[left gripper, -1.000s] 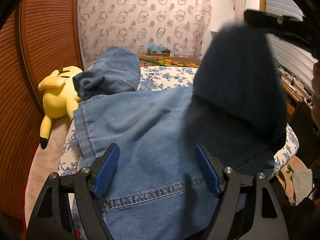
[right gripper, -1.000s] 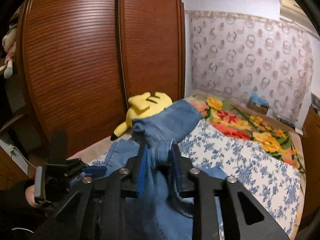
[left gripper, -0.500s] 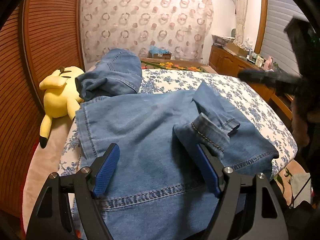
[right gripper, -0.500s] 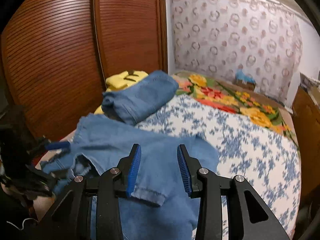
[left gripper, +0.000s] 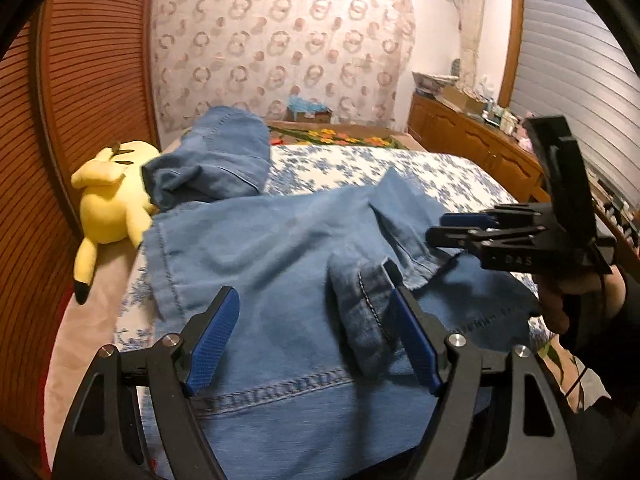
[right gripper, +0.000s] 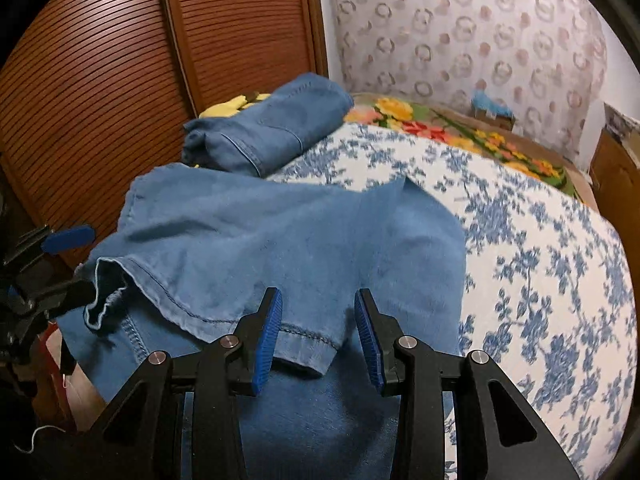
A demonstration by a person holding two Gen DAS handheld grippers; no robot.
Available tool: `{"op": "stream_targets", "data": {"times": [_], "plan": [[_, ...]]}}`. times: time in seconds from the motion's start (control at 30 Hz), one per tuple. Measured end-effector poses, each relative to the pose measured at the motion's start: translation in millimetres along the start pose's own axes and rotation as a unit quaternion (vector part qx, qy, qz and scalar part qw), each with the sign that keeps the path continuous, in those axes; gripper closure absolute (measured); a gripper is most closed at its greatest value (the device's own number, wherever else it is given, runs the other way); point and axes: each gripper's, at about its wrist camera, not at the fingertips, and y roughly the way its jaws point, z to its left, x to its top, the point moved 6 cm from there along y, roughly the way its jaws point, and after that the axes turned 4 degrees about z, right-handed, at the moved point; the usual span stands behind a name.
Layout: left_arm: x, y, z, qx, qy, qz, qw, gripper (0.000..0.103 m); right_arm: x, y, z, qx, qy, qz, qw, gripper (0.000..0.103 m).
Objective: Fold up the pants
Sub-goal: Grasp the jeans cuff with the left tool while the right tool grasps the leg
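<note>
Blue denim pants (left gripper: 260, 264) lie on the bed with the legs folded back over the upper part; a hem cuff (left gripper: 364, 312) rests on top. They also show in the right wrist view (right gripper: 280, 248), hem (right gripper: 296, 340) near the front. My left gripper (left gripper: 312, 340) is open and empty, low over the pants. My right gripper (right gripper: 318, 332) is open and empty, just above the hem. It also shows in the left wrist view (left gripper: 452, 228) at the right.
A folded pair of jeans (left gripper: 216, 168) and a yellow plush toy (left gripper: 108, 204) lie at the bed's far left by the wooden wardrobe (right gripper: 120, 60). The blue floral bedspread (right gripper: 540, 260) extends right. A wooden dresser (left gripper: 472, 140) stands at right.
My right gripper let go of the pant leg it held up; the leg dropped onto the pants. The right gripper then came down low over the hem. The left gripper stayed open.
</note>
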Motion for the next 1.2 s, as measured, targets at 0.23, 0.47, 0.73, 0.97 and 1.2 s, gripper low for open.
{"op": "stream_targets", "data": {"times": [0.23,0.47,0.73,0.97,1.2], "plan": [[-0.5,2.4,-15.9,-0.026,0.012,0.001,0.9996,0.025,-1.7,6.0,-0.5,0.012,0.017,0.016,1.0,0.064],[-3.4,28.3,-10.6,-0.011,0.009,0.031,0.9994,0.031,-11.0,11.2,-3.7,0.042,0.022,0.015,0.999,0.064],[-4.7,27.2,-9.8,-0.034,0.012,0.024,0.9991,0.09,-5.1,23.1,-16.1,0.06,0.015,0.013,0.998,0.098],[13.2,-24.4,-16.5,-0.042,0.017,-0.031,0.9985,0.096,45.5,-37.4,-4.8,0.05,-0.021,-0.076,0.996,0.099],[17.4,-81.1,-3.3,-0.035,0.003,-0.071,0.9969,0.096,103.1,-71.8,42.4,0.056,-0.096,-0.127,0.986,0.099]]}}
